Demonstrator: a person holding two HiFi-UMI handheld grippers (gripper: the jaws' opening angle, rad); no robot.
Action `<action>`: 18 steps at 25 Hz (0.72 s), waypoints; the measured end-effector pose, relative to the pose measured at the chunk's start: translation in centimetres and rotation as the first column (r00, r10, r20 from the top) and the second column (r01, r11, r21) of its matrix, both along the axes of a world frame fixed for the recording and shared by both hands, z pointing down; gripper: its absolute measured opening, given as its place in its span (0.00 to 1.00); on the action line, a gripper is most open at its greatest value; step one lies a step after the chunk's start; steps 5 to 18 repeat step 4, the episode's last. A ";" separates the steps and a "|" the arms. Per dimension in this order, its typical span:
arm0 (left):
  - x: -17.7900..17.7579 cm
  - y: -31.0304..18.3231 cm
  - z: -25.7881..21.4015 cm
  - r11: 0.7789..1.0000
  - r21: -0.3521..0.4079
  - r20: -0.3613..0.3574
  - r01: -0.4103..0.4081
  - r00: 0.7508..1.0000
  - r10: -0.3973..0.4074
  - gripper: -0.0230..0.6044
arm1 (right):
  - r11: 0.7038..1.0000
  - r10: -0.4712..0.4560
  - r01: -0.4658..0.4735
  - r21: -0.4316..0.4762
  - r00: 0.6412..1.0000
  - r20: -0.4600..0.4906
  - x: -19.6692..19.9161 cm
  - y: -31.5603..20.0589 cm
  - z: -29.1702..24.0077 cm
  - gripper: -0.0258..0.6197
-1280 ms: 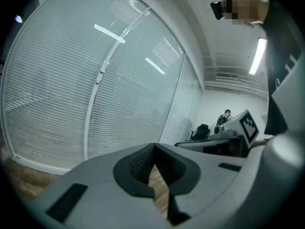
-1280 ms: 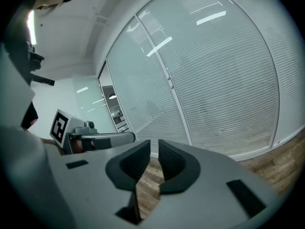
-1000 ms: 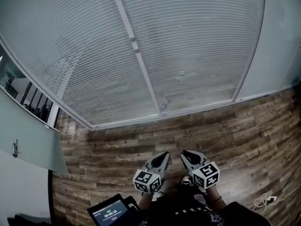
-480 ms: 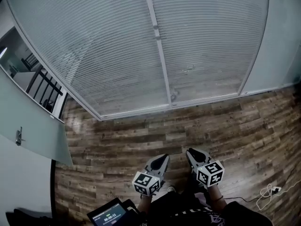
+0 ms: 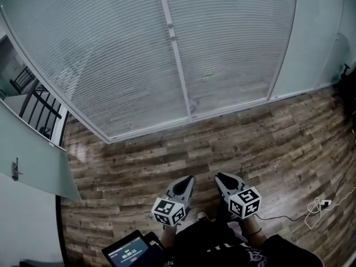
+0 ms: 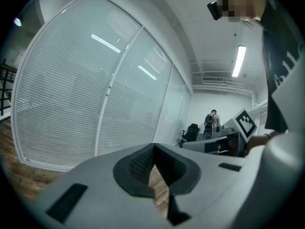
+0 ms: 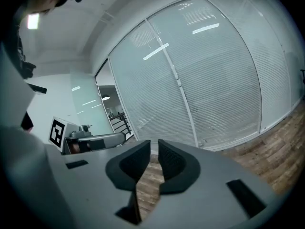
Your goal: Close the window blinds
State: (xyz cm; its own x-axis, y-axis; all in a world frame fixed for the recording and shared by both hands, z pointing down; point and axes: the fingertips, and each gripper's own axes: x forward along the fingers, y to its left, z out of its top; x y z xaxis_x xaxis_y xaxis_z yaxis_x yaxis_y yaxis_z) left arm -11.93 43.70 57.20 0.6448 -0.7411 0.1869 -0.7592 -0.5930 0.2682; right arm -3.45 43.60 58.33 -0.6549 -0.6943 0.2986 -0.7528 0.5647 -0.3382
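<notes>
The window blinds (image 5: 105, 65) hang behind two tall glass panes split by a white mullion (image 5: 175, 54), their slats lowered to the sill. They also fill the left gripper view (image 6: 66, 94) and the right gripper view (image 7: 219, 80). Both grippers are held low before the person's body, over the wooden floor (image 5: 167, 154) and well short of the window. My left gripper (image 5: 187, 178) (image 6: 153, 149) is shut with its tips touching and holds nothing. My right gripper (image 5: 219, 177) (image 7: 153, 147) shows a narrow gap between its pads, with nothing in it.
A glass door (image 5: 33, 166) with a handle (image 5: 14, 169) stands at the left, a dark railing (image 5: 33, 107) beyond it. A tablet (image 5: 130, 252) sits near the person's body. A white cable (image 5: 317, 207) lies on the floor at right. A person (image 6: 212, 123) stands far off by an office chair (image 6: 191, 131).
The person has shifted across the floor in front of the window, both grippers carried along side by side. More of the railing shows at left. The jaws look unchanged.
</notes>
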 end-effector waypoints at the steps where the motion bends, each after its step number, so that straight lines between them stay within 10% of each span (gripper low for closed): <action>1: 0.3 0.4 0.0 1.000 -0.001 -0.001 -0.005 1.000 0.005 0.04 | 1.000 0.003 -0.003 0.001 1.000 -0.001 0.2 0.4 -0.1 0.13; 18: 1.2 1.5 0.0 1.000 -0.003 -0.001 -0.020 1.000 0.020 0.04 | 1.000 0.014 -0.014 0.002 1.000 -0.003 1.1 1.5 -0.2 0.13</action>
